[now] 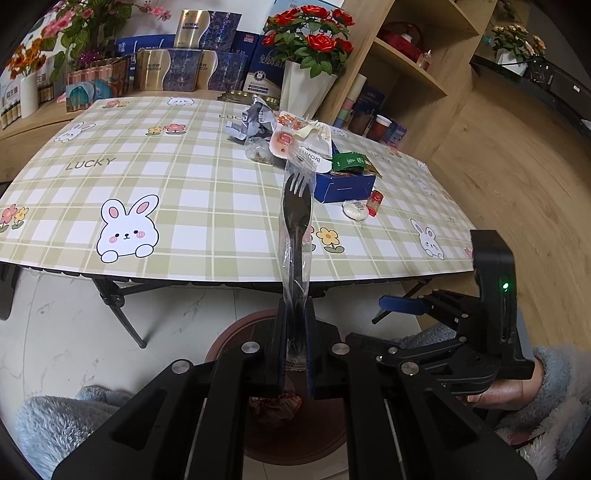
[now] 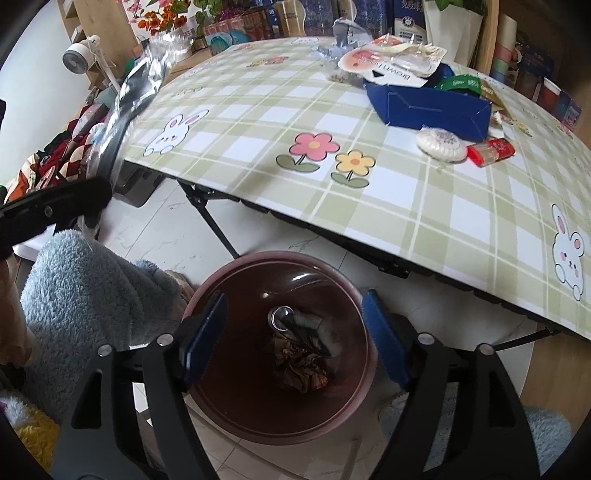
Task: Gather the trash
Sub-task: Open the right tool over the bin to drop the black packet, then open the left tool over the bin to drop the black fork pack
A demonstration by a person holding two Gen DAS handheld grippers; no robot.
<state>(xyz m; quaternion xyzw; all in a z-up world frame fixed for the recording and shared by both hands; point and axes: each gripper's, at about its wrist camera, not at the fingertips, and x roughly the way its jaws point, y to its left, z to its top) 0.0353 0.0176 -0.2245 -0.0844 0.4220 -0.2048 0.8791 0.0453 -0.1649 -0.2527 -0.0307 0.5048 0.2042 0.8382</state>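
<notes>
Home living or dining room.
Bunny-print tablecloth (image 1: 207, 184) on folding table, wooden shelves (image 1: 417, 62), fake roses (image 1: 310, 33), stacked gift boxes (image 1: 192, 62), tiled floor (image 1: 74, 325).

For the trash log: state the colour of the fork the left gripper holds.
Black, inside a clear plastic wrapper. The fork shows best in the left wrist view.

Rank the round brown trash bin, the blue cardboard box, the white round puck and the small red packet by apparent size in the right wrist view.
1. Round brown trash bin, though nearest the camera.
2. Blue cardboard box.
3. White round puck and small red packet: alike, unranked.
</notes>
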